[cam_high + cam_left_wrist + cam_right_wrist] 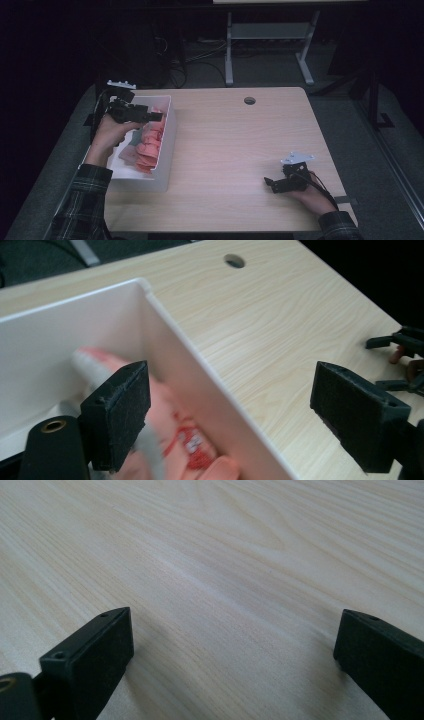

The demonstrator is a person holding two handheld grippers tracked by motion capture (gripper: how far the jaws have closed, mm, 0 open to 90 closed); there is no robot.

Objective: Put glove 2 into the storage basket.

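A white bin (169,131) stands at the table's left side, holding several pink and orange packets (151,141). My left gripper (150,115) hovers over the bin, open, with nothing between its jaws. In the left gripper view the left gripper (240,410) straddles the bin's white wall (200,360), one jaw over the pink packets (185,435) and the other over the wood. My right gripper (270,183) rests low on the table near the front right, open and holding nothing. In the right gripper view the right gripper (235,655) has bare wood between its jaws.
The light wooden table (240,150) has a round cable hole (249,100) near its far edge. A desk frame and cables (230,50) stand on the dark floor beyond. The other gripper (400,360) lies at the right edge of the left gripper view.
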